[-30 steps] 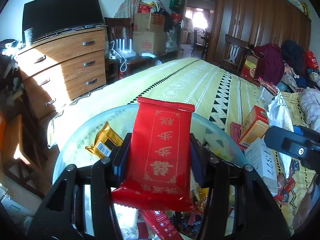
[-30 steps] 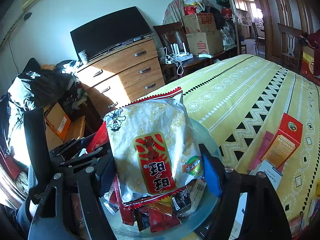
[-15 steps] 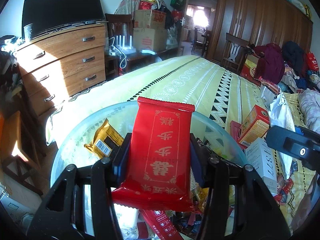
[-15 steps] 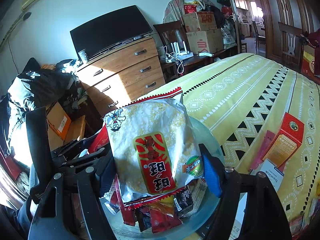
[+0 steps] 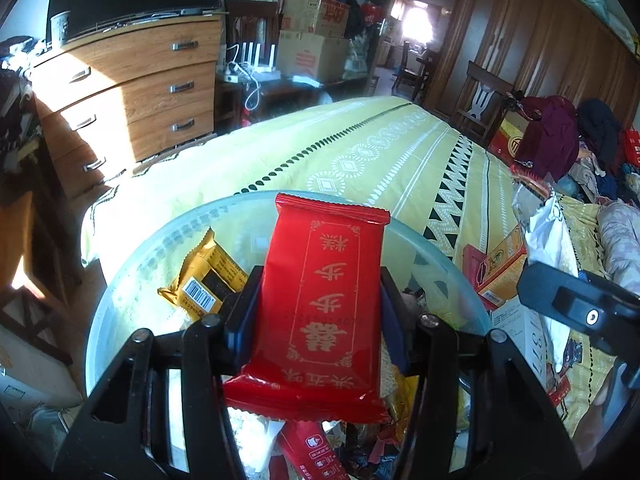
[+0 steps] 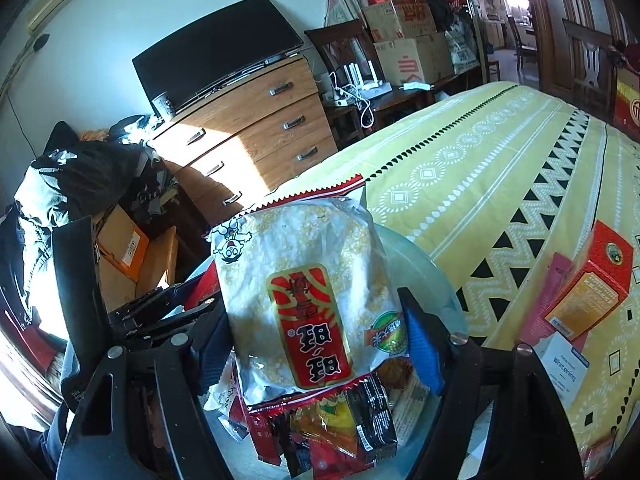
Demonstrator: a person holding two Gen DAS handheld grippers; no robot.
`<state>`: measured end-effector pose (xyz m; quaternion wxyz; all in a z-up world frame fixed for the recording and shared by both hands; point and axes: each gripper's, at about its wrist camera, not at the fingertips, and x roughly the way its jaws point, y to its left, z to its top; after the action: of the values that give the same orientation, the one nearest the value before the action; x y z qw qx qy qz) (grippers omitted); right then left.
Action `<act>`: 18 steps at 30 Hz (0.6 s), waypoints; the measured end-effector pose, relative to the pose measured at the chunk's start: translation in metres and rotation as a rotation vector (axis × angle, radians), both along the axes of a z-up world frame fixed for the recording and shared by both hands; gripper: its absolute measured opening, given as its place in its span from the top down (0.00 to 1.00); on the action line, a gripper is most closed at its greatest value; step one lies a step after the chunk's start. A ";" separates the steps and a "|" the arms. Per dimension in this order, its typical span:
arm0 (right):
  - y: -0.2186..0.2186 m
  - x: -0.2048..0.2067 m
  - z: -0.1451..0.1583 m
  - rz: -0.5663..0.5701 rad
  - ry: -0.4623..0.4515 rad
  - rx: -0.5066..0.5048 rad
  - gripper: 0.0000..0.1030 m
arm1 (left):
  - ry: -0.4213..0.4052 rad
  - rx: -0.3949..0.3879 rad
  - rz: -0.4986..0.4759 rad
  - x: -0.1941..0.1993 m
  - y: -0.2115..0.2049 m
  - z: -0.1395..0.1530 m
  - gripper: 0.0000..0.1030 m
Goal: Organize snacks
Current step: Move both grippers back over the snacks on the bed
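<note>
The left gripper [image 5: 320, 312] has its fingers [image 5: 244, 312] clamped on the sides of a red snack packet [image 5: 324, 308], held upright above a round glass dish [image 5: 132, 264] that sits near the foot edge of the bed [image 5: 384, 152]. The right gripper [image 6: 316, 332] likewise pinches a silvery rice-cracker bag [image 6: 308, 292] across its lower half, over a heap of loose snack wrappers [image 6: 340, 424] in the same dish. Both packs are slick, air-filled film held only at the sides, so they could likely slide down or twist out if the squeeze eases. The two grippers hang close together, and a bump could knock either pack loose. A yellow packet [image 5: 204, 284] lies in the dish; dropping onto the crowded heap could spill wrappers over the rim onto the bed
</note>
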<state>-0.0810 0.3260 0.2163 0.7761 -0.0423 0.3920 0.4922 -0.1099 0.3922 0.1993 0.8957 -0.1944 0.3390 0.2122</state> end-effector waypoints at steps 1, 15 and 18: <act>0.002 0.001 -0.001 0.002 0.006 -0.001 0.24 | 0.008 -0.003 0.008 0.001 0.002 -0.003 0.48; -0.025 -0.011 0.011 -0.033 -0.033 0.037 0.14 | 0.042 0.026 0.051 -0.004 -0.010 0.004 0.12; -0.075 -0.022 0.028 -0.076 -0.122 0.094 0.14 | -0.019 0.097 -0.030 -0.002 -0.045 0.027 0.11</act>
<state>-0.1031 0.2506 0.2441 0.8177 -0.0206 0.3218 0.4768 -0.1117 0.3472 0.2265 0.9102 -0.1478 0.3229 0.2132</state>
